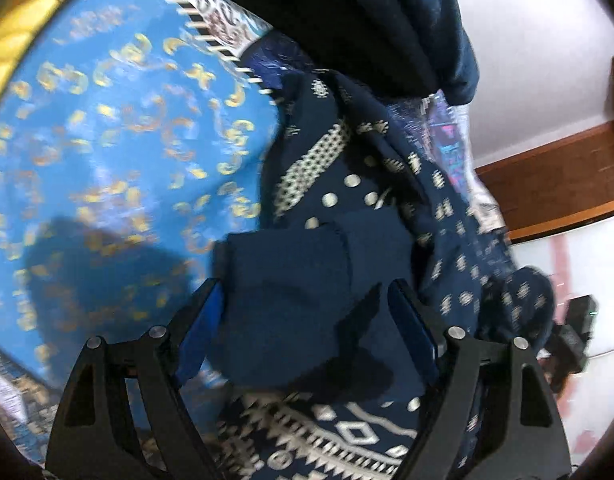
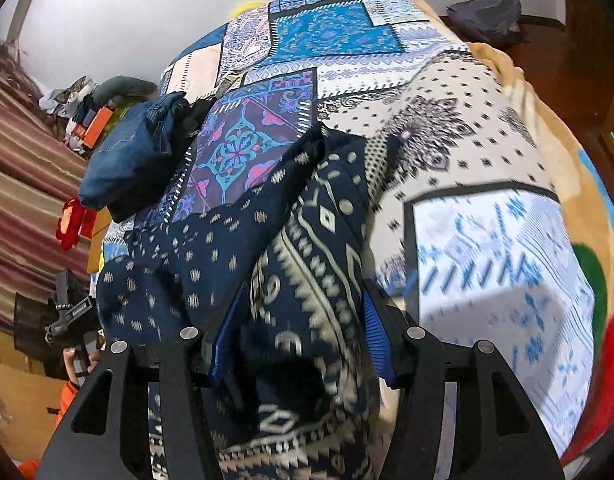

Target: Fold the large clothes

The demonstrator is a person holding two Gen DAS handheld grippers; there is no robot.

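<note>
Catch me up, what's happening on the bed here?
A person is folding a navy patterned garment over a patchwork bedspread. Cloth sits bunched between the fingers of the left hand-held gripper and the right hand-held gripper; whether either is clamped is unclear. The garment is still crumpled, not folded. Jeans lie at the bed's far side.
</note>
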